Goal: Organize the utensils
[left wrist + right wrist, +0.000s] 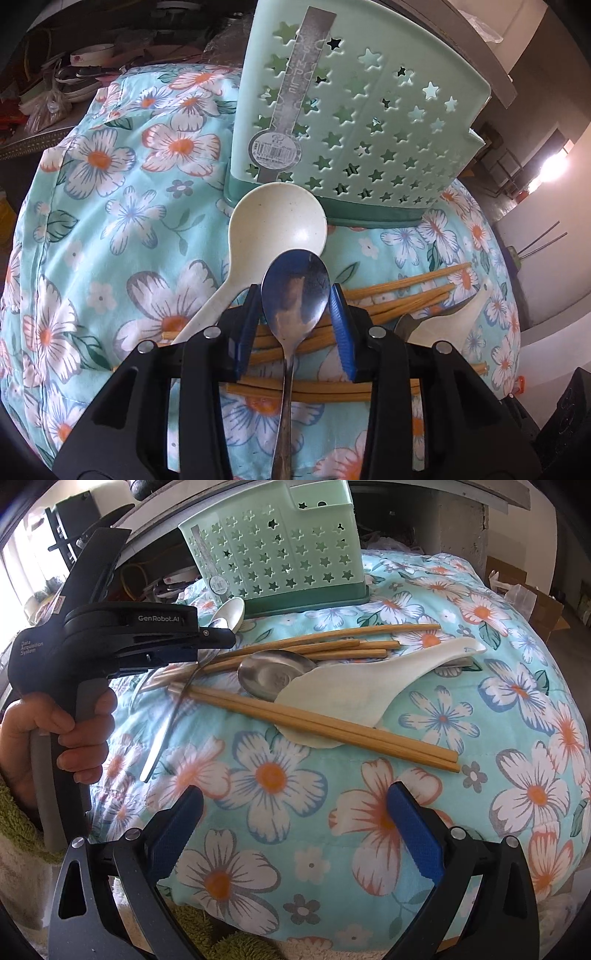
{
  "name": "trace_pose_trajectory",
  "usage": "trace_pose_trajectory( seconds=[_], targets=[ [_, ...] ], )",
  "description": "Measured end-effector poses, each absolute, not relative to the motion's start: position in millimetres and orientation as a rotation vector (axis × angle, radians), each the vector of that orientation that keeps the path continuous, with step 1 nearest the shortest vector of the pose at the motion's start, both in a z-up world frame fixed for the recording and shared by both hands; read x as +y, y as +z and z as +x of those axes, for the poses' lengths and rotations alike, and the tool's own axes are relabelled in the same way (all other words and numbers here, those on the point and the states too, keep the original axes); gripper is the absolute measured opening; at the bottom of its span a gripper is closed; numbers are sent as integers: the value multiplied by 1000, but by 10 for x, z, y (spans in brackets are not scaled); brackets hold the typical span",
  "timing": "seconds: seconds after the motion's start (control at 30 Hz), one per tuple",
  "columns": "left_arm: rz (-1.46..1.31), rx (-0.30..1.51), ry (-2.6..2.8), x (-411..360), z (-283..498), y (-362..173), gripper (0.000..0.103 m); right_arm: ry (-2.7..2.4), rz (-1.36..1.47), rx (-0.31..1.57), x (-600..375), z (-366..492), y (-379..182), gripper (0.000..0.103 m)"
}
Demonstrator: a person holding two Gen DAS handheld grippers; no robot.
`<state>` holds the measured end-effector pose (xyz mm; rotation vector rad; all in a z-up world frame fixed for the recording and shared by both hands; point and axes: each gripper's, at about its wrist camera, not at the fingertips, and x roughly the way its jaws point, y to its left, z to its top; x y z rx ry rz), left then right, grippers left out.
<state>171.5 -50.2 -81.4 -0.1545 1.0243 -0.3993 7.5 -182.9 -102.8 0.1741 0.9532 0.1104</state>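
Observation:
My left gripper (295, 295) is shut on a metal spoon (293, 291), gripped at the bowl, handle hanging back; it also shows in the right wrist view (218, 627). Beyond it lie a cream plastic spoon (275, 225) and the green star-holed utensil holder (343, 122), seen too in the right wrist view (277, 550). Wooden chopsticks (314, 720) lie scattered on the floral cloth (269, 775) with a metal ladle bowl (269, 675) and a white rice paddle (369, 686). My right gripper (291, 827) is open and empty, near the front of the cloth.
Clutter of shoes and bowls (85, 62) sits beyond the cloth at far left. Cardboard boxes (532, 598) stand at far right. A green towel (22, 812) lies at the near left edge.

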Motion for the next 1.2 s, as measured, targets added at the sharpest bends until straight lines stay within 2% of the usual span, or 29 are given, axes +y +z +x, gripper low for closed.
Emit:
trace_pose_trajectory(
  seconds=[0.2,0.53,0.73,0.87,1.0,1.13,1.2],
  targets=[
    [-45,984,-355,-622,1635,-778,34,110,174,953,-1833,76,-1026,97],
    [-73,884,-380,-440,1383,-506,33,114,166,938,-1820,56,-973,97],
    [-146,780,-387,-174,1174,-255,33,189,181,812,-1824,-82,-649,92],
    [-203,711,-385,36,1010,-126,33,247,216,731,-1870,36,-368,87],
    [-250,662,-370,210,897,-54,33,315,328,727,-1909,452,-241,79],
    [-292,638,-350,347,805,-37,33,303,442,823,-1913,1046,-400,69],
    [-301,630,-348,393,763,-35,33,284,505,898,-1904,1303,-544,61]
  ],
)
